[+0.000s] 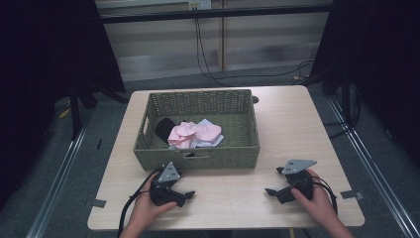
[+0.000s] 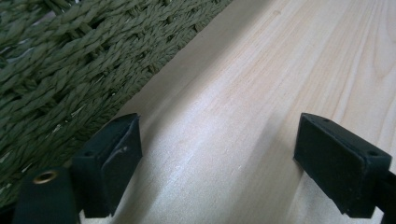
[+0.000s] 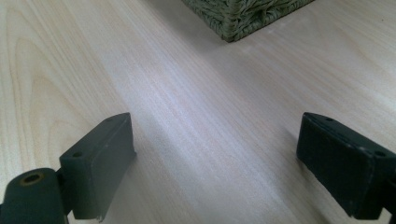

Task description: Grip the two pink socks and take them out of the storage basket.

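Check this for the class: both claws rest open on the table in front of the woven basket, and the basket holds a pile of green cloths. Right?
Not quite. The cloths in the woven basket are pink and white beside something black, not green, as the high view shows. The left claw and right claw do rest open on the table.

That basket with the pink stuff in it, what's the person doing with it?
Nothing yet. A person holds the left gripper and the right gripper low over the table, both open and empty, just in front of the green woven basket. Inside it lie pink cloths and something black.
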Demonstrator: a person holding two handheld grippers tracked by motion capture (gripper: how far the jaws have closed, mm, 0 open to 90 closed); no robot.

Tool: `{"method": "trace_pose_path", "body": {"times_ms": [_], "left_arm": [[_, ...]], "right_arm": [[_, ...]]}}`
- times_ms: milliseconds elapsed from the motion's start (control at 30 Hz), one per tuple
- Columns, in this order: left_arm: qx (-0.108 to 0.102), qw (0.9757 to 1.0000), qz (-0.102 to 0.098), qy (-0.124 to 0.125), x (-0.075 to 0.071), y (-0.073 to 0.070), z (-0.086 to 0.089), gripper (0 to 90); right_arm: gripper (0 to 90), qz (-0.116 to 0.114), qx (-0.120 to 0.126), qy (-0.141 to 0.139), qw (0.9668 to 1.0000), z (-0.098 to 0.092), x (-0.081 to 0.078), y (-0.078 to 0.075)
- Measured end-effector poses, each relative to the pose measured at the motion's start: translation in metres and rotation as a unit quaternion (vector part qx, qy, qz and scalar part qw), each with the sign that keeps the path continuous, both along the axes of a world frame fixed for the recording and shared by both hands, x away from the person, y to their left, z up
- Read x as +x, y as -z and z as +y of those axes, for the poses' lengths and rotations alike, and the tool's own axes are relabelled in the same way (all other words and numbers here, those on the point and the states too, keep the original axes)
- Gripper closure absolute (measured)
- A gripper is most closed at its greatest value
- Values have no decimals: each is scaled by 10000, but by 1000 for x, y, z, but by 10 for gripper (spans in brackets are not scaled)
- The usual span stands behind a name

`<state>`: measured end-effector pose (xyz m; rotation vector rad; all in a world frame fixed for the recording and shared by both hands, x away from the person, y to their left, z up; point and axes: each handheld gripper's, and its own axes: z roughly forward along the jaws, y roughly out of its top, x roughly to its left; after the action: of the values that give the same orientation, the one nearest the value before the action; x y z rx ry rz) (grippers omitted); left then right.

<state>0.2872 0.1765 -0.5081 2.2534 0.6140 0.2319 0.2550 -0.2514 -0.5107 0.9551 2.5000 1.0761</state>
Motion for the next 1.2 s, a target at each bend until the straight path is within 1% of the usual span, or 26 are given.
{"method": "trace_pose_path", "body": {"times_ms": [100,133,167,233,267,367,433,467,567,600,633,667,700,767,800,833,867,900,933,967,1000,1033,1067,1100,1133,1200], "left_arm": [[1,10000,18,9,-1,0,0,160],[41,10000,25,-6,-1,-1,0,165],[8,10000,24,-8,-2,-1,-1,179],[76,10000,61,-2,-3,-4,-2,213],[187,9998,49,-2,-4,-6,-2,217],[217,9997,85,-10,-5,-8,-3,223],[223,9997,128,48,-8,-20,-6,225],[189,9997,118,78,-9,-26,-7,229],[57,9997,229,119,-8,-46,-10,243],[56,9996,246,147,-7,-53,-11,244],[56,9996,246,147,-7,-53,-11,244],[75,9994,254,205,-5,-64,-12,244],[82,9994,283,170,-4,-68,-13,244],[68,9992,333,204,-2,-76,-13,243],[101,9993,312,192,0,-80,-13,243],[101,9993,312,192,0,-80,-13,243],[132,9991,362,165,3,-87,-12,242],[132,9991,362,165,3,-87,-12,242],[120,9991,396,114,5,-94,-11,242],[153,9990,389,129,7,-98,-10,242],[122,9991,395,113,8,-102,-10,242],[122,9991,395,113,8,-102,-10,242],[117,9989,433,121,10,-107,-9,242],[79,9987,499,72,14,-114,-9,240],[21,9986,513,104,16,-118,-9,240],[-29,9985,538,65,20,-126,-8,240]], "right_arm": [[105,3,-1,2,10000,0,0,0],[105,4,0,2,10000,0,0,0],[105,4,-1,2,10000,0,0,0],[105,1,-1,0,10000,0,0,0],[105,4,0,3,10000,0,0,0],[105,2,-2,-1,10000,0,0,0],[105,-1,-2,-6,10000,0,0,0],[105,2,0,-2,10000,0,0,0],[105,-1,-2,-4,10000,0,0,0],[105,1,0,-3,10000,0,0,0],[105,1,0,-3,10000,0,0,0],[105,7,10,10,10000,0,0,0],[105,3,0,-1,10000,0,0,0],[105,9,1,0,10000,0,0,0],[105,5,1,-2,10000,0,0,0],[105,6,2,5,10000,0,0,0],[104,14,4,8,10000,0,0,0],[105,2,-1,-2,10000,0,0,0],[105,4,0,1,10000,0,0,0],[105,6,0,2,10000,0,0,0],[105,2,-2,0,10000,0,0,0],[105,2,-2,0,10000,0,0,0],[105,2,-3,2,10000,0,0,0],[105,6,-1,3,10000,0,0,0],[105,7,0,5,10000,0,0,0],[105,6,0,0,10000,0,0,0]]}}
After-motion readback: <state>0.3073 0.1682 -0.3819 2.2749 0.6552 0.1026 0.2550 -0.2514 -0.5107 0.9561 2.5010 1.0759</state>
